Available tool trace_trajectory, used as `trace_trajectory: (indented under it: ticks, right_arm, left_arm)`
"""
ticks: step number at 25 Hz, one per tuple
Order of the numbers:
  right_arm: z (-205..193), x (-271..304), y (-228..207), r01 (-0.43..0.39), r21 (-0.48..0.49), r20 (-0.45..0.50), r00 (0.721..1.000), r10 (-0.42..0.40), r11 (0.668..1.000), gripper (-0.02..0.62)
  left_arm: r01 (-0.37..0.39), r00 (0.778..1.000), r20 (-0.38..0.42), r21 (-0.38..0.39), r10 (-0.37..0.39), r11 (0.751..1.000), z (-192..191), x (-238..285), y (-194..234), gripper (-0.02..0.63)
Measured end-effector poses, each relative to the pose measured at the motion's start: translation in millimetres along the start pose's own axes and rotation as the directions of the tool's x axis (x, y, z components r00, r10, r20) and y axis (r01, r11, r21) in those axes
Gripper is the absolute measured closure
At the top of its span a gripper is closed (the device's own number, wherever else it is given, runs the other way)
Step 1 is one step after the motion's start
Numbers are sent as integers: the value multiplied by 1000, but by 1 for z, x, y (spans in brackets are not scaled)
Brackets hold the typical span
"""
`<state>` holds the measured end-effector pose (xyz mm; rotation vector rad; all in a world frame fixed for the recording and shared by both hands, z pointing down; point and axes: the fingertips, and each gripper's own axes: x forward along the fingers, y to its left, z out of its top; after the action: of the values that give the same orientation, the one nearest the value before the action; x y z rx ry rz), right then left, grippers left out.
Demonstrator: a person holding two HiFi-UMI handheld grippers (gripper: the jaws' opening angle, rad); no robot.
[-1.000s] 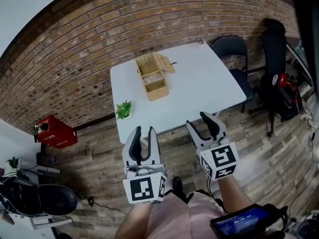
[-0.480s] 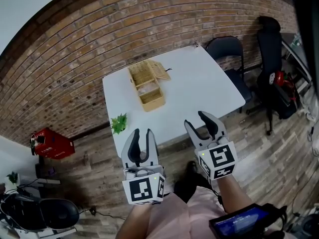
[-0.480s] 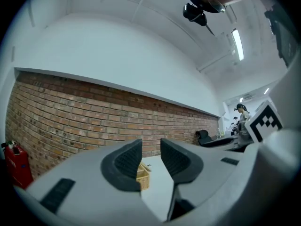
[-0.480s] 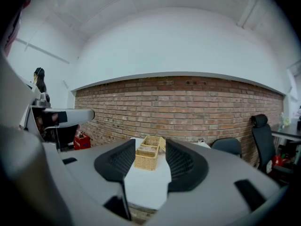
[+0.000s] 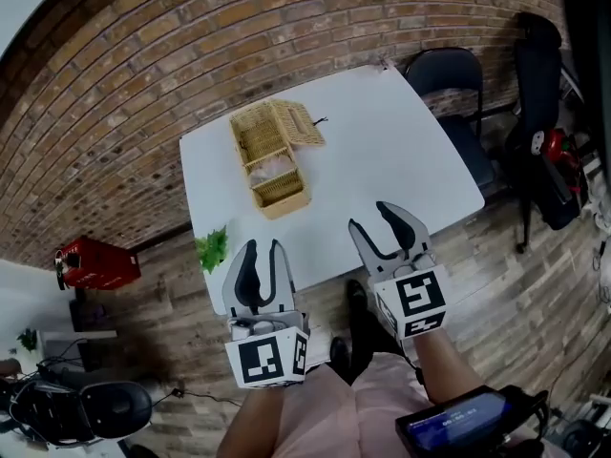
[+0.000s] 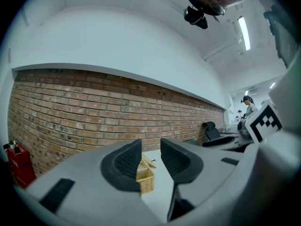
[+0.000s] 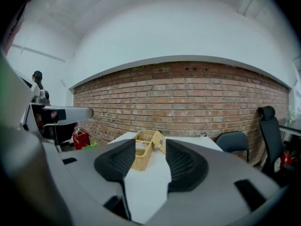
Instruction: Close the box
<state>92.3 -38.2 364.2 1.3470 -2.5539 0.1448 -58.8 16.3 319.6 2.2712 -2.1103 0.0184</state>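
Head view: left gripper [image 5: 262, 249] and right gripper [image 5: 372, 219] gape empty; a rough push on the lid [image 5: 298, 122] may slide the box [image 5: 270, 187].

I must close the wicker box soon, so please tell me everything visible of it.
The wicker box is long, rectangular, woven of pale straw-coloured strands. It is open: the lid leans out from its far right side. Something pale lies inside, too small to tell. It stands on the white table; nothing else touches it.

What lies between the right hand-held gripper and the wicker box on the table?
Nothing but bare white table: in the head view, the stretch from the right hand-held gripper to the wicker box is empty.
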Motion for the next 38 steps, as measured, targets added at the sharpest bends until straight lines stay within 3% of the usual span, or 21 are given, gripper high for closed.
trace_trajectory:
  ticks: [7, 17, 24, 32, 38]
  right_arm:
    - [3, 62, -43, -70, 13, -4, 998, 70, 997, 387]
    - [57, 127, -72, -157, -44, 65, 985, 160, 987, 383]
    - [80, 160, -72, -164, -86, 82, 982, 171, 983, 380]
    - [62, 198, -64, -138, -82, 6, 990, 139, 987, 374]
    - [24, 227, -69, -80, -42, -85, 994, 76, 996, 362]
  left_arm:
    - [-104, 994, -28, 34, 105, 994, 1, 60, 7, 480]
    - [-217, 975, 65, 54, 213, 975, 49, 102, 13, 479]
    - [-284, 956, 91, 39, 279, 958, 56, 108, 44, 480]
    - [-248, 967, 54, -17, 249, 969, 35, 136, 82, 479]
    - [-175, 984, 10, -56, 176, 983, 10, 167, 103, 479]
